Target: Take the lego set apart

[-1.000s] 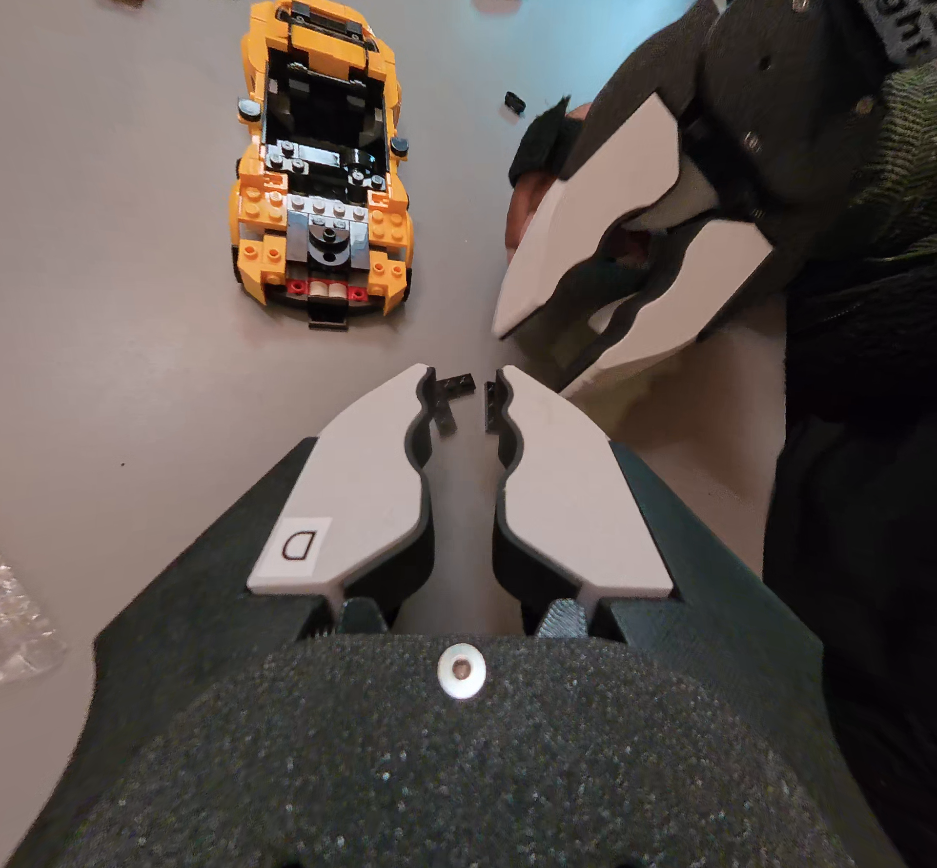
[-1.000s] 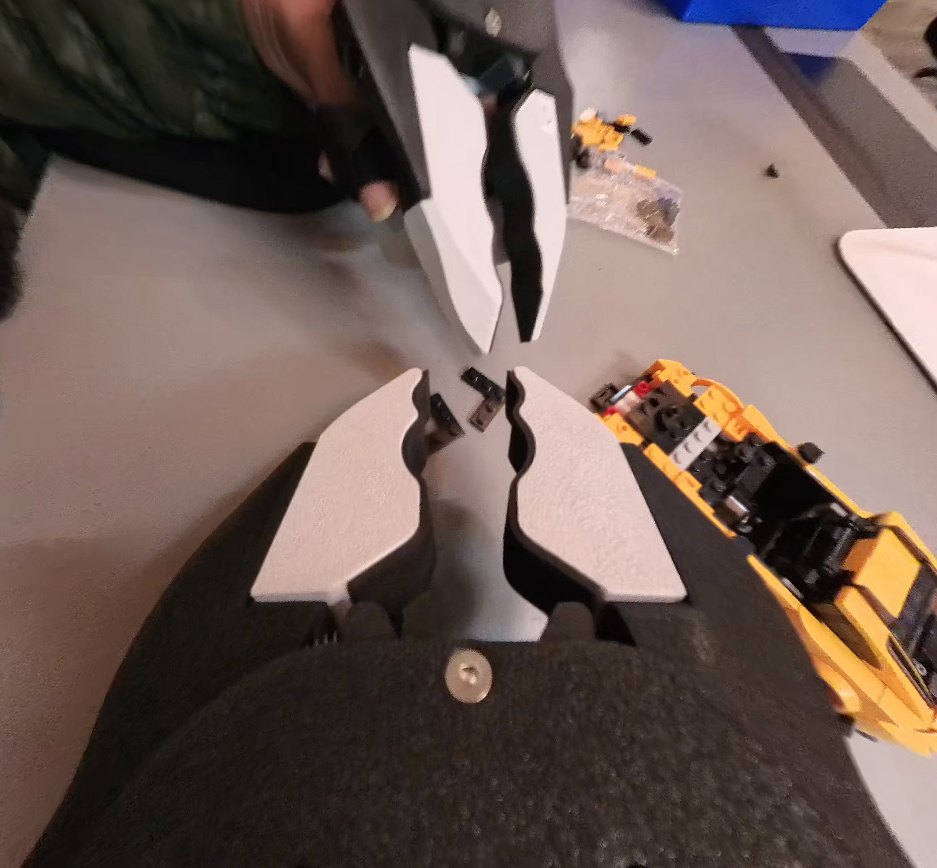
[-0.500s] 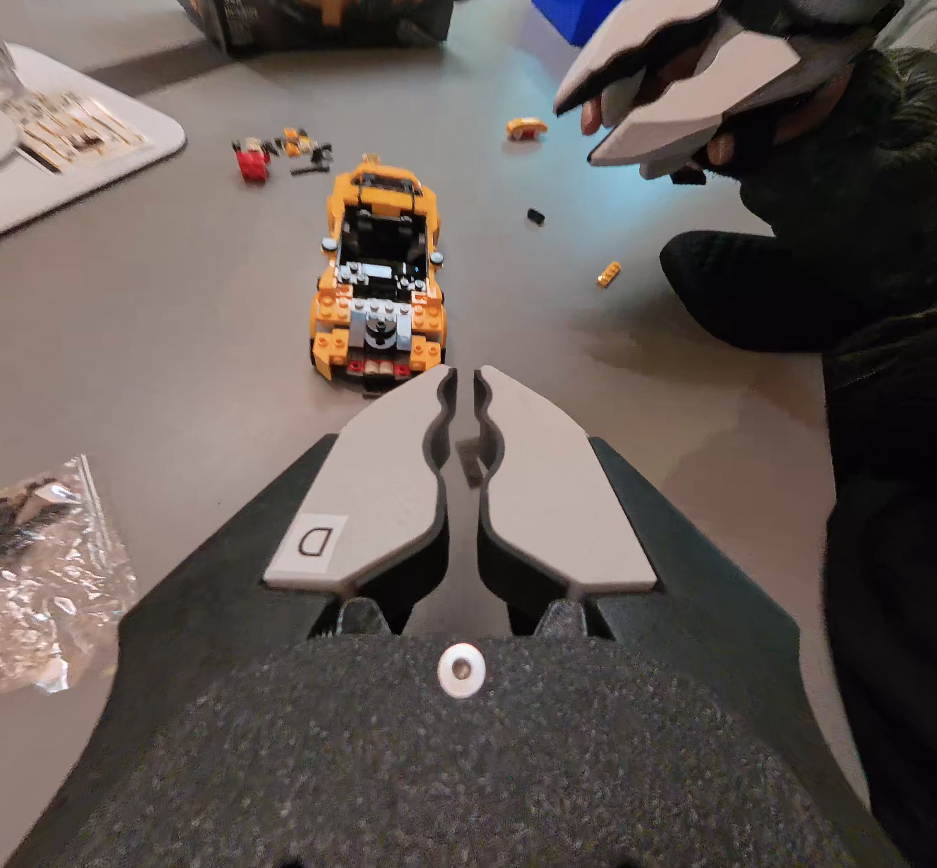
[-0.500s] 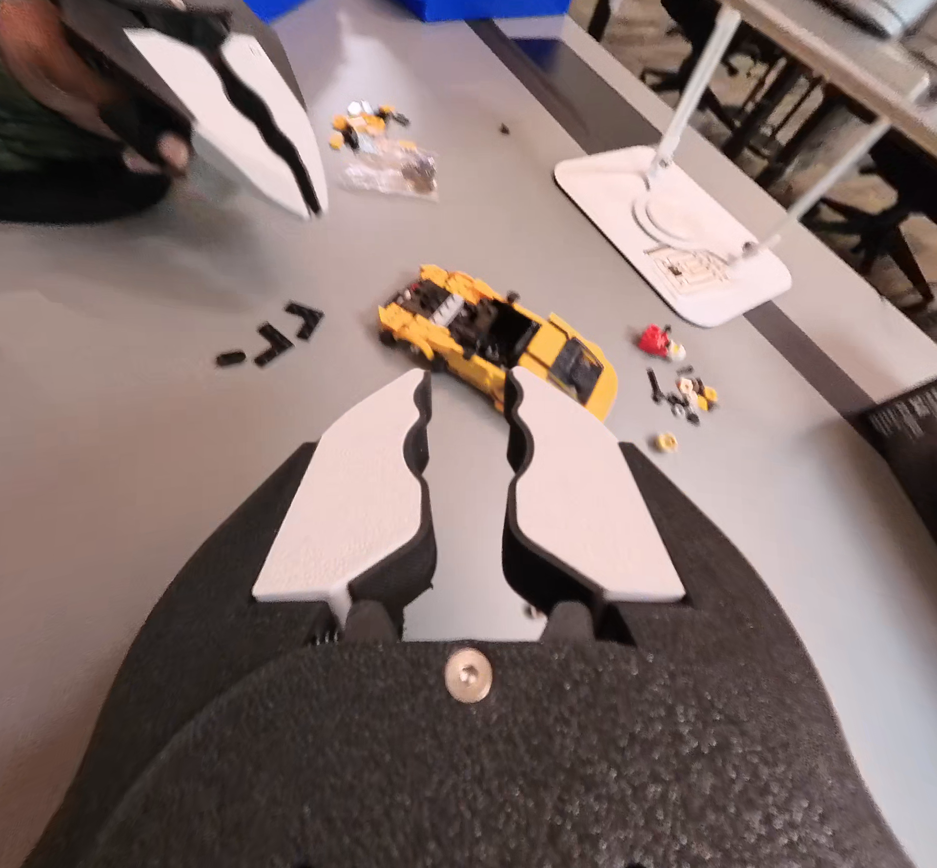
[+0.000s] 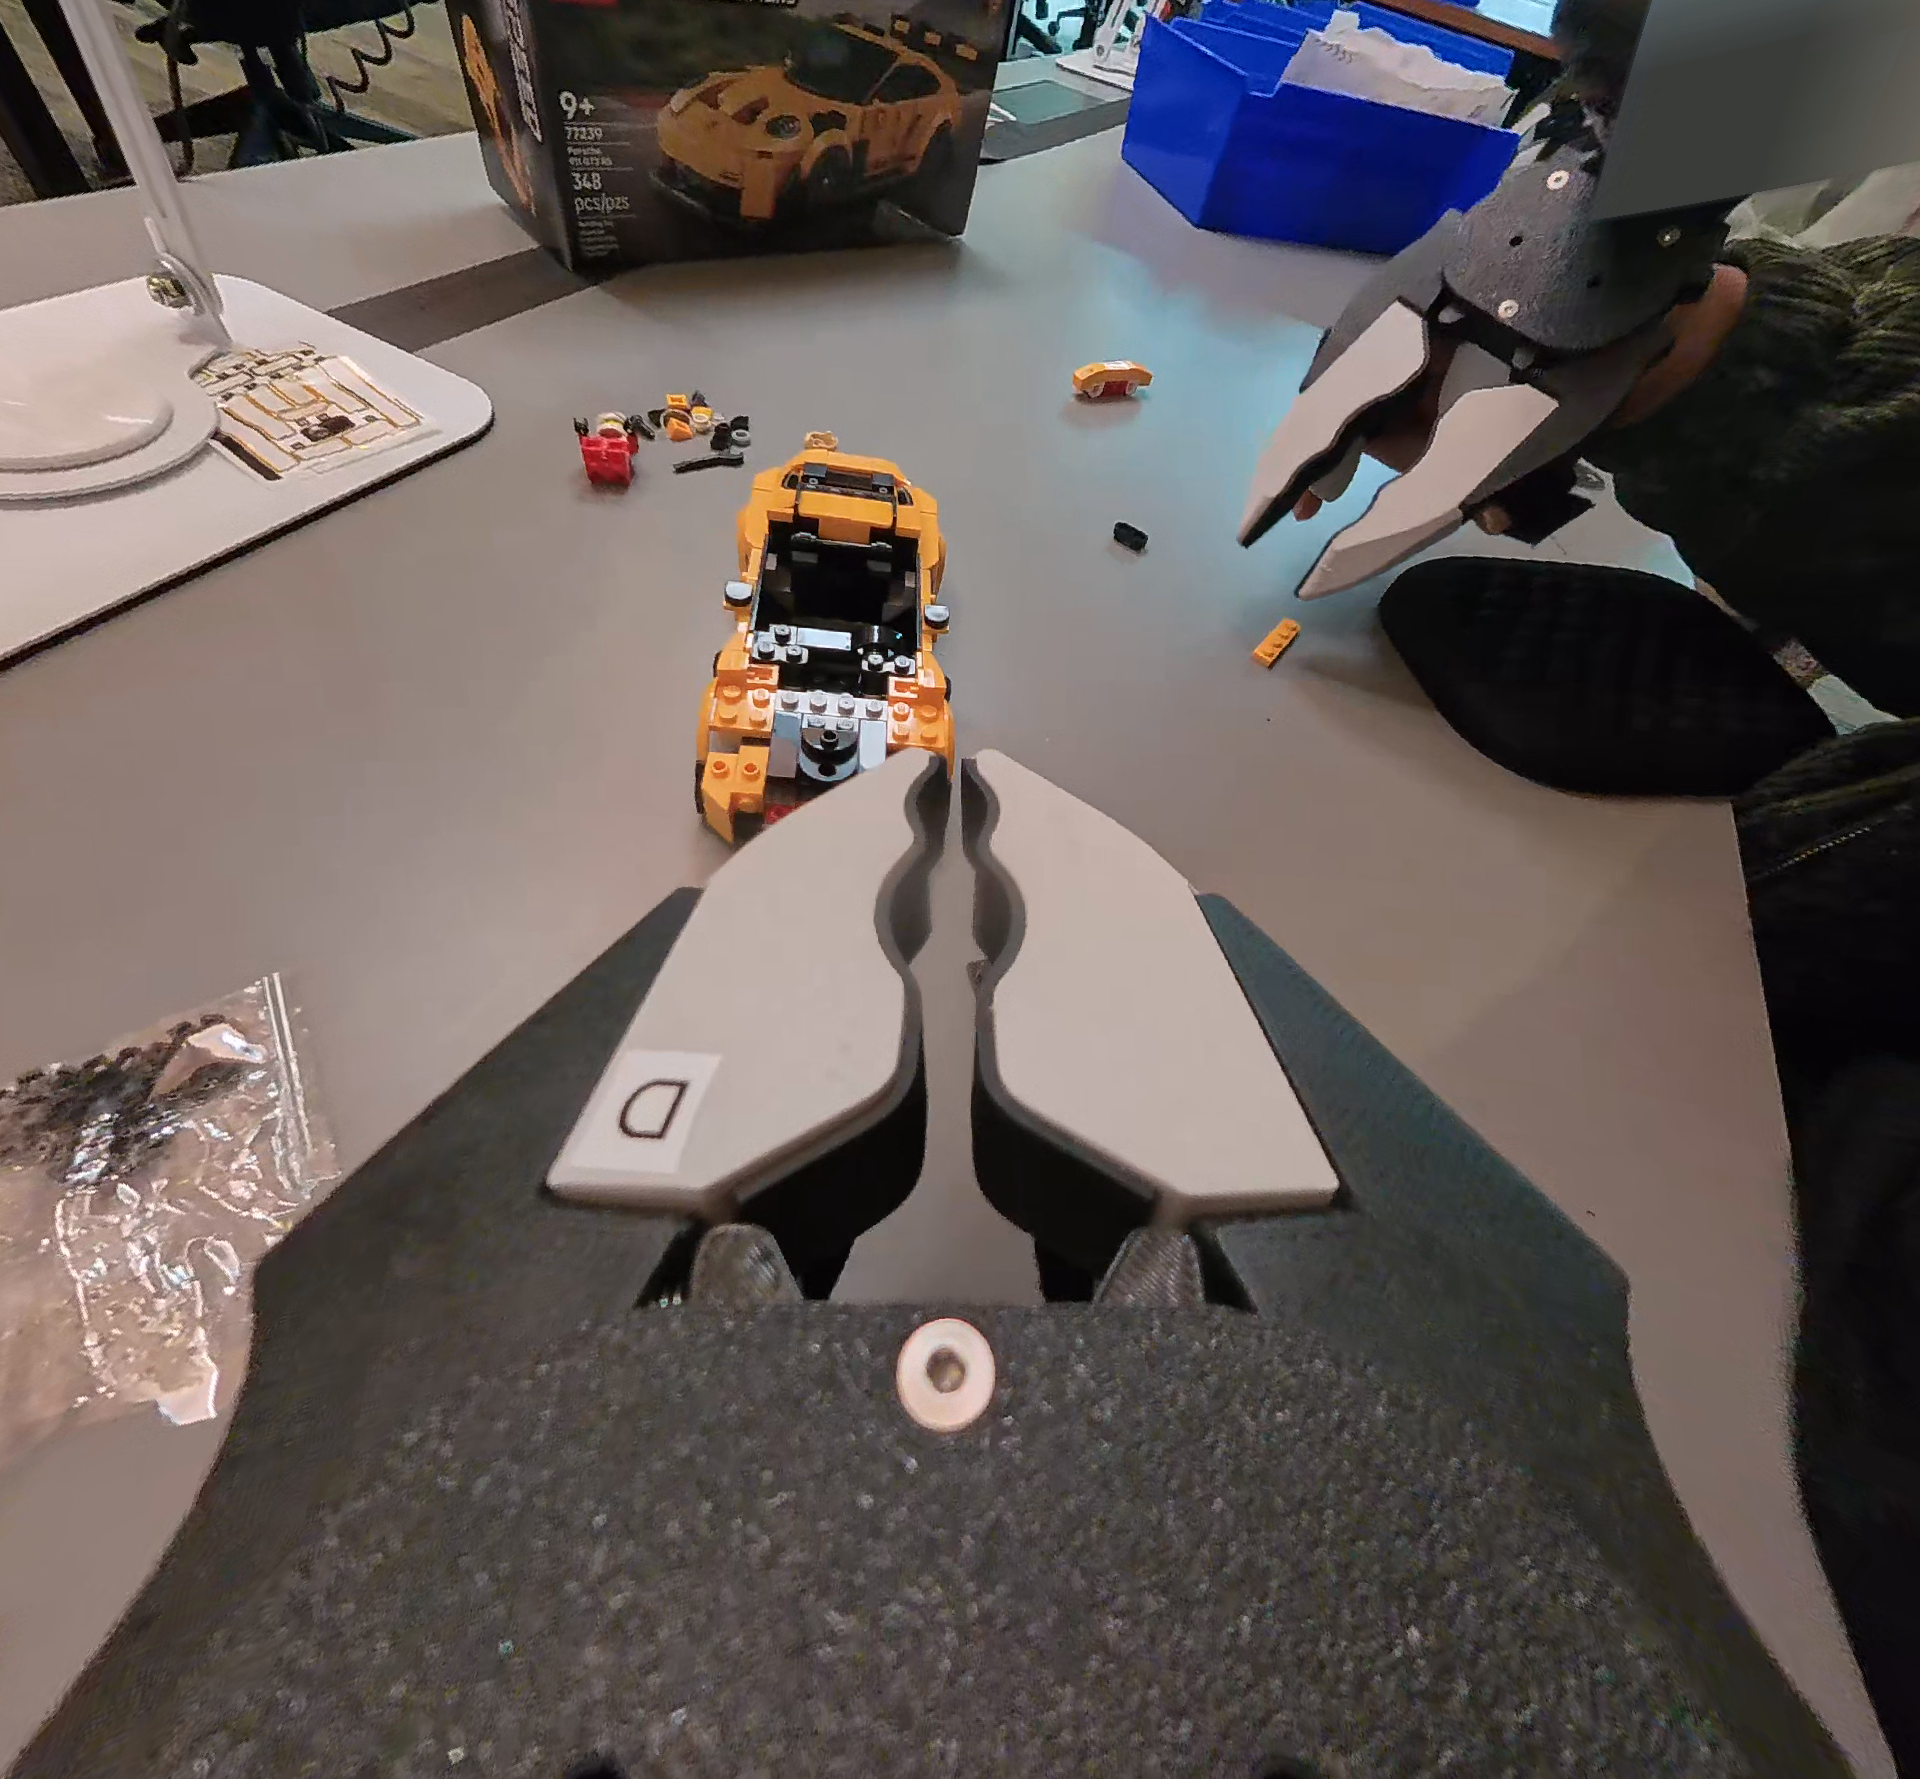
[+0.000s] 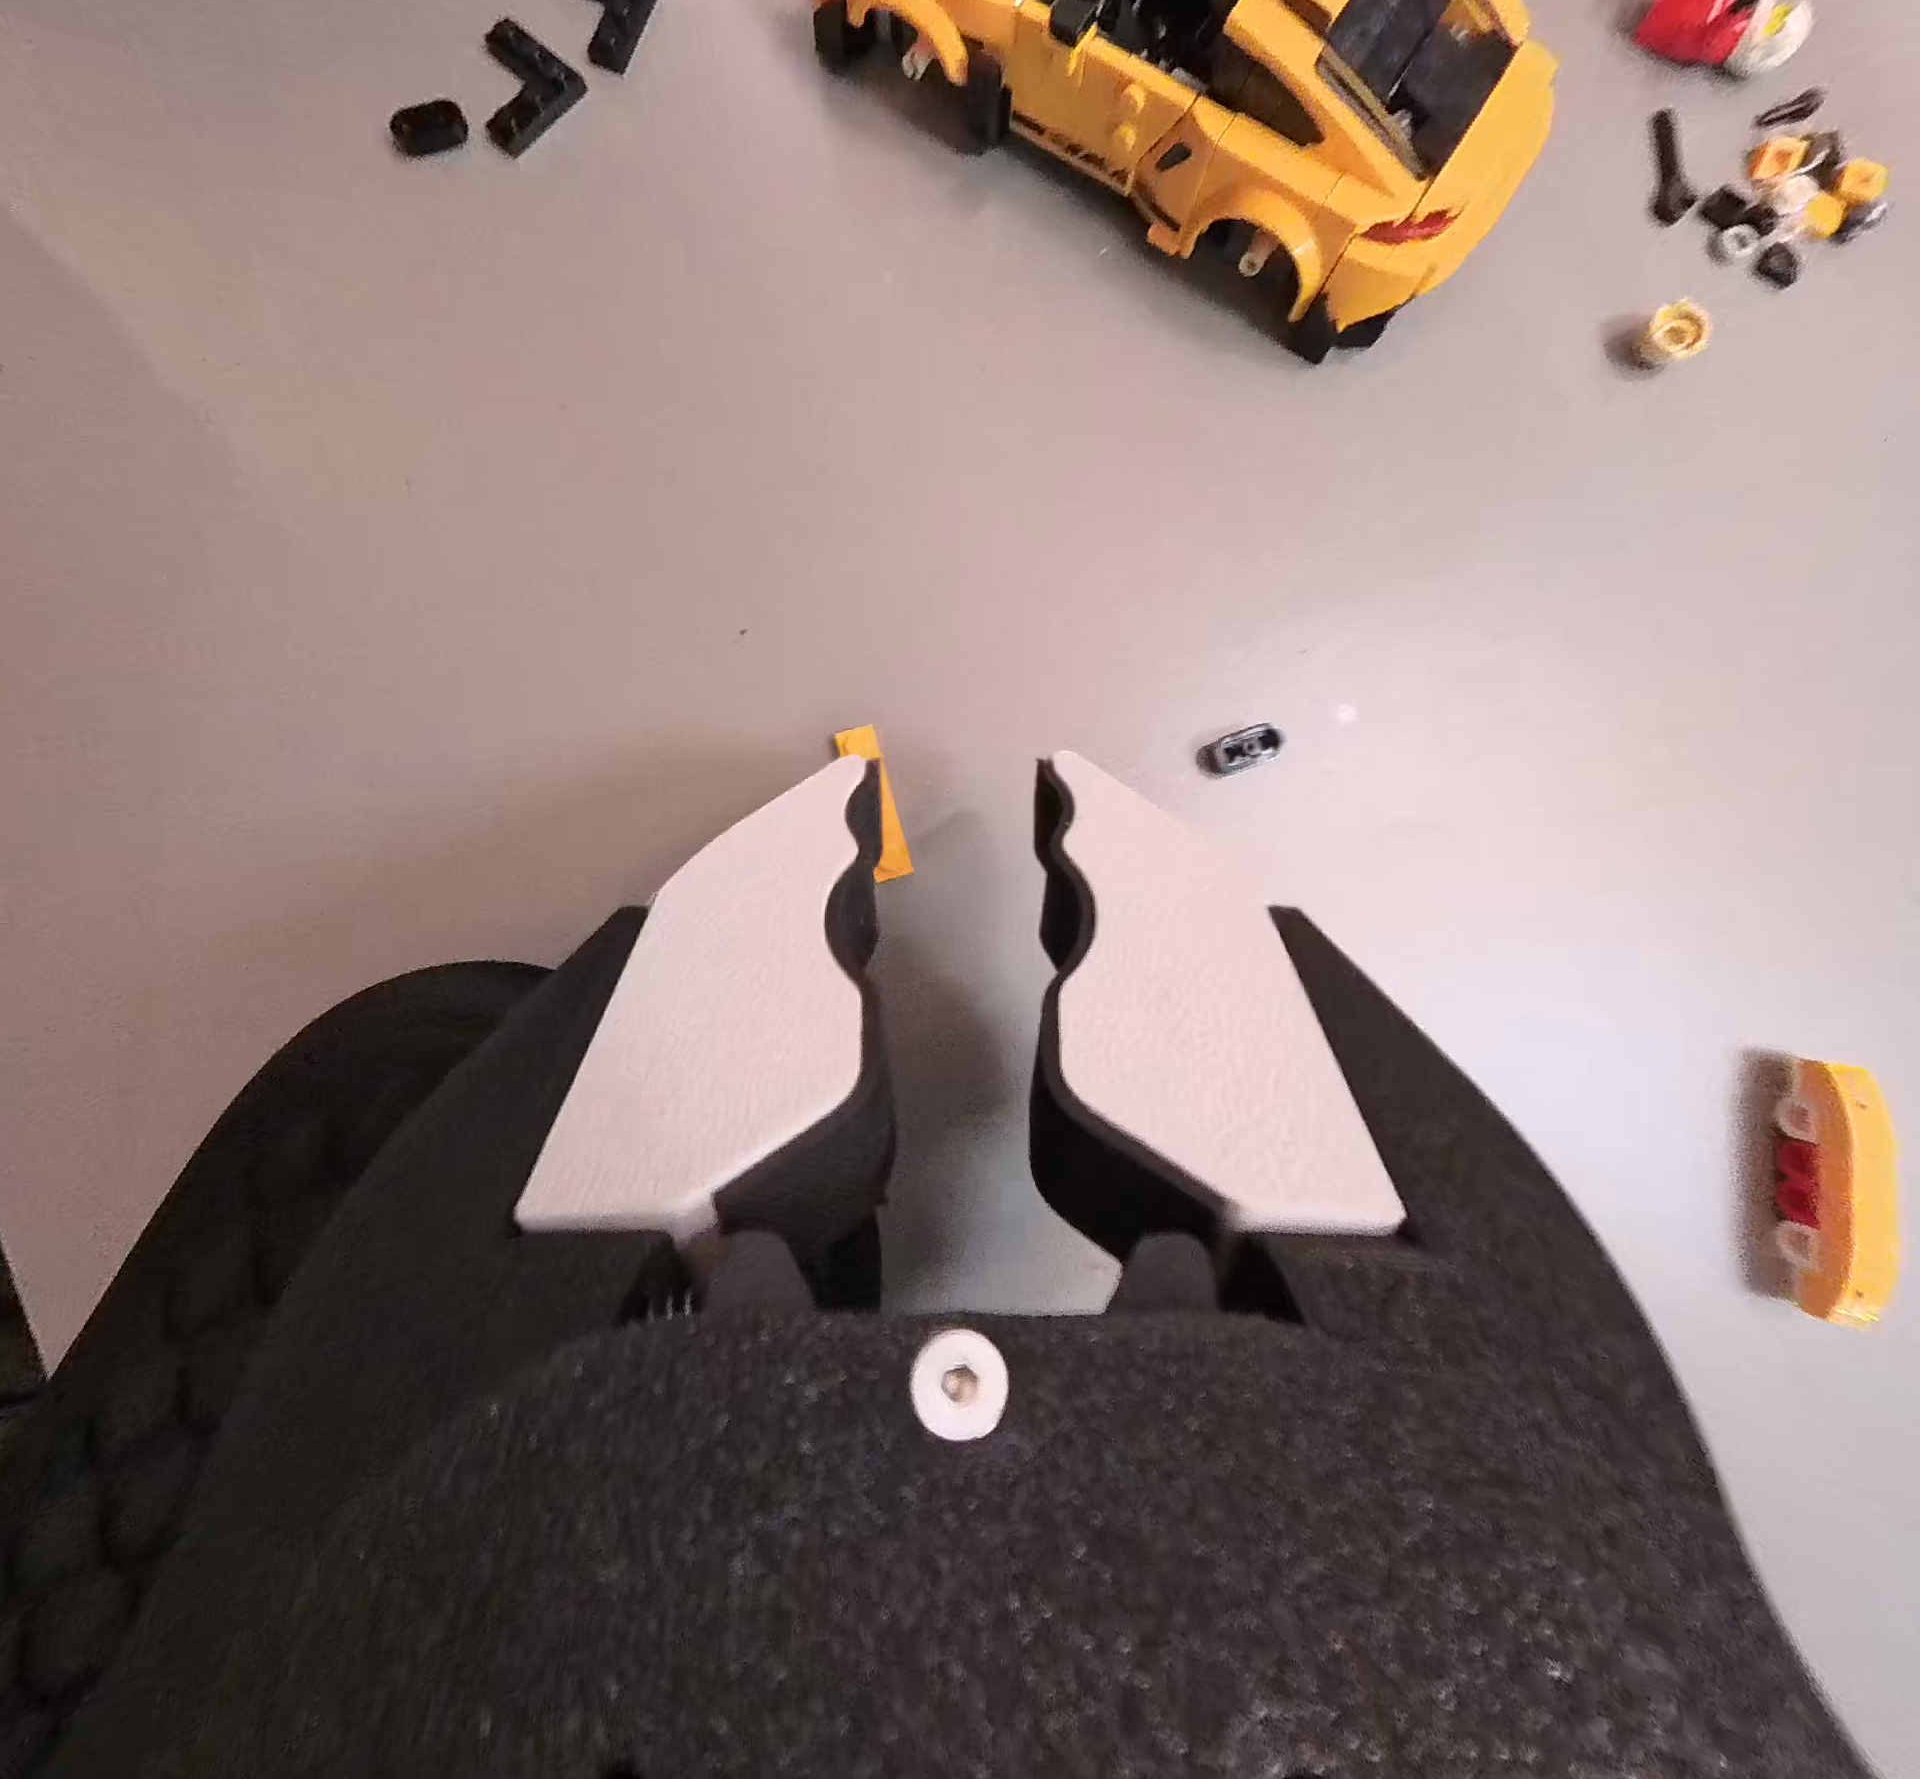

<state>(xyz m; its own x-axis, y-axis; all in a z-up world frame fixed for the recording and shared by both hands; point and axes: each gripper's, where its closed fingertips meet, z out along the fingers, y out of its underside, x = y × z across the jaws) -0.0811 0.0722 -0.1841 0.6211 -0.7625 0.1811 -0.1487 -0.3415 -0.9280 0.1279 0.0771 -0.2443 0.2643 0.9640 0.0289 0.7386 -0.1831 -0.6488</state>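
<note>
The yellow lego car (image 5: 831, 649), its roof off and black interior showing, sits mid-table; it also shows in the right wrist view (image 6: 1174, 88). My left gripper (image 5: 951, 773) is shut with nothing seen between its tips, held just short of the car's near end. My right gripper (image 6: 951, 773) is open and empty, low over the table, and shows at the right in the left wrist view (image 5: 1276, 568). A small orange plate (image 6: 878, 815) lies by its left finger, also seen in the left wrist view (image 5: 1276, 643). Three black pieces (image 6: 535, 82) lie left of the car.
The lego box (image 5: 727, 56), blue bins (image 5: 1299, 140) and a white lamp base (image 5: 208, 420) stand at the back. A bag of parts (image 5: 135, 1189) lies at the left. Loose pieces (image 5: 665, 441) sit behind the car. A yellow curved piece (image 6: 1823, 1199) and a small dark piece (image 6: 1240, 750) lie near my right gripper. The tips of one gripper are about 25 cm away from the tips of the other. It is some 5 cm from my right tips to the small dark piece (image 6: 1240, 750).
Both grippers left the black pieces on the table. My left gripper closed and drew back behind the car. My right gripper swung right, dropped low over the orange plate and opened wider.
</note>
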